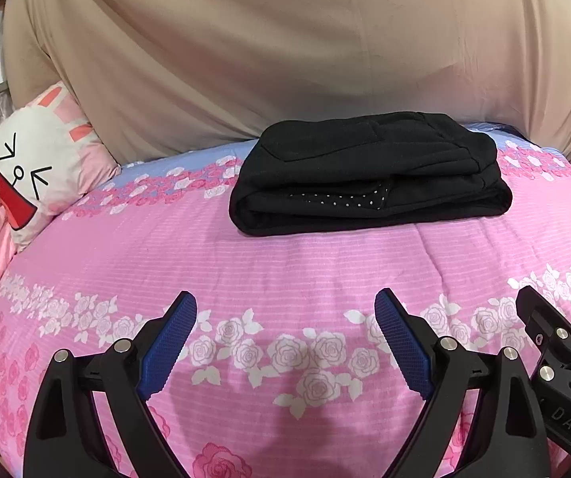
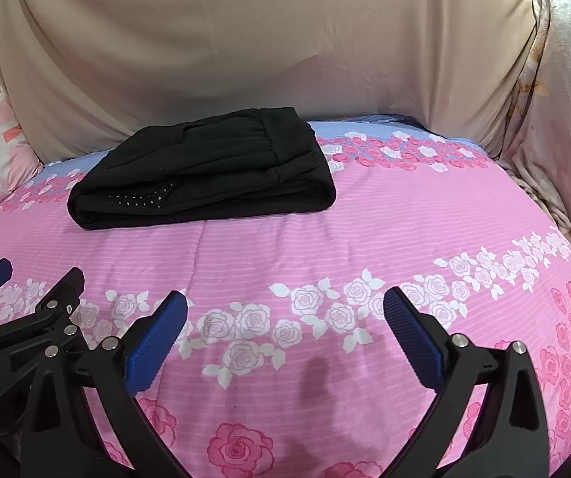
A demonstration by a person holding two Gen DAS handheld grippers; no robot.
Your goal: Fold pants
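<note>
Your pants (image 1: 369,175) lie folded into a compact black bundle on the pink rose-print bedspread (image 1: 285,263), toward its far edge where the print turns blue. They sit just in front of the beige sheet (image 1: 285,47) that hangs behind the bed. A strip of white-dotted lining shows in the front fold of the pants.

Your left gripper (image 1: 285,314) hovers over the bedspread on the near side of the pants, well apart from them, its blue-padded jaws spread wide and holding nothing. Your right gripper (image 2: 285,314) is the same: jaws wide, nothing between them, on the near side of the pants (image 2: 201,171) and clear of the cloth. The two grippers sit side by side; each shows at the edge of the other's view.

A cartoon-face pillow (image 1: 42,163) leans to the left of the pants, at the bedspread's edge. To the right of the pants hangs a pale floral cloth (image 2: 564,91).
</note>
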